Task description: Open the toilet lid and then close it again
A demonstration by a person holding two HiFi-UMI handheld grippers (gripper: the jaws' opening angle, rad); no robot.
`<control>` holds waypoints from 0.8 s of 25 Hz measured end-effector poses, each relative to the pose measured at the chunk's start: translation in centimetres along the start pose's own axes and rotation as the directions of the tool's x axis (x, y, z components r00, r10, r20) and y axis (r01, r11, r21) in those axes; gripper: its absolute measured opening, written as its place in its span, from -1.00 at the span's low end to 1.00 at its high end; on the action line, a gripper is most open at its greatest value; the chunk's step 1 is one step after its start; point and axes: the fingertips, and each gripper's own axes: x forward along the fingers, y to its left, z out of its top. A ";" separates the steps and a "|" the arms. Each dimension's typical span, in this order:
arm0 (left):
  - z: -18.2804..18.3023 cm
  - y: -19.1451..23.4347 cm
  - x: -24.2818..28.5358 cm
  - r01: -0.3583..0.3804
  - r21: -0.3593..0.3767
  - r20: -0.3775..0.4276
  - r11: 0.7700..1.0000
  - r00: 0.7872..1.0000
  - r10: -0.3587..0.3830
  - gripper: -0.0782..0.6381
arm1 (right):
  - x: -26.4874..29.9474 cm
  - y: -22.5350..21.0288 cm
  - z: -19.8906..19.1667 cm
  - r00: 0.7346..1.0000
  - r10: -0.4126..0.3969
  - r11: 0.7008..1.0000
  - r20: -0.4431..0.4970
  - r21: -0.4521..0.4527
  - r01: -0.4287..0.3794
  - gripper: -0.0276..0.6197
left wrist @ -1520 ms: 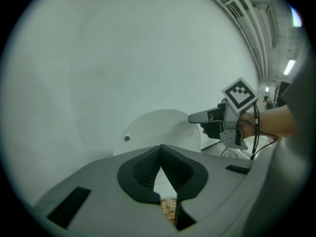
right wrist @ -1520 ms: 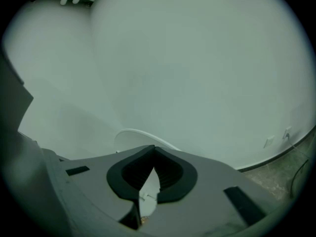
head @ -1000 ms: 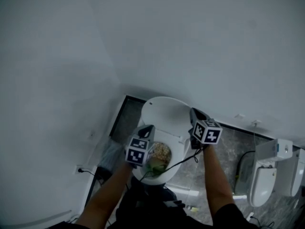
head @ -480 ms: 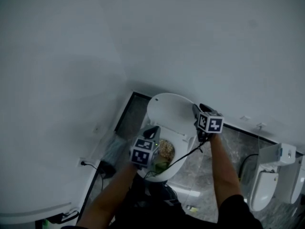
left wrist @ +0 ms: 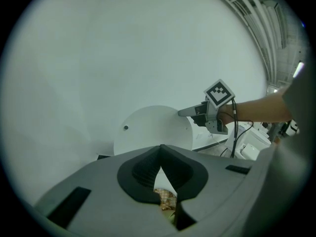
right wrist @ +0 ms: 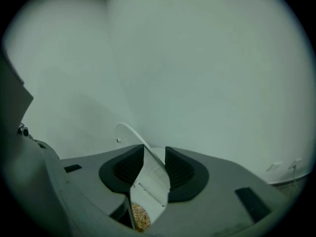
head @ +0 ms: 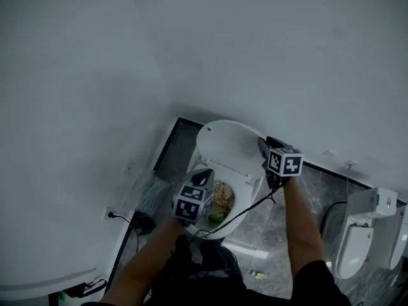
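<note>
A white toilet stands against the wall with its lid (head: 229, 146) raised. Its bowl (head: 237, 214) holds brown and green matter. My right gripper (head: 262, 144) is at the lid's right edge. In the right gripper view the lid's edge (right wrist: 150, 179) runs between the jaws of that gripper (right wrist: 154, 154), which are closing but do not press on it. My left gripper (head: 205, 174) hangs over the bowl's left side, shut and empty. In the left gripper view the shut left gripper (left wrist: 160, 167) points at the upright lid (left wrist: 153, 130), with the right gripper (left wrist: 185, 112) beside the lid.
White walls close in behind and to the left. A second white toilet (head: 350, 250) stands at the right on the grey stone floor (head: 319, 190). A plug and cable (head: 111, 214) sit low on the left wall. Black cables (head: 252, 206) hang from the grippers.
The head view has shifted a little. The lid stays raised, the right gripper stays at its right edge, and the left gripper stays over the bowl.
</note>
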 end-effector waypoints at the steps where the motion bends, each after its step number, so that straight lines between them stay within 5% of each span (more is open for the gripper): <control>1: -0.2 0.0 -0.1 0.005 0.001 -0.001 1.000 1.000 -0.005 -0.76 | -0.3 0.3 -0.2 1.000 -0.001 1.000 0.000 -0.002 0.001 -0.46; 20: -2.1 1.1 -2.6 0.106 0.065 -0.010 0.992 0.994 -0.105 -0.76 | -7.0 8.0 -6.7 0.999 -0.037 0.997 0.016 -0.061 0.038 -0.42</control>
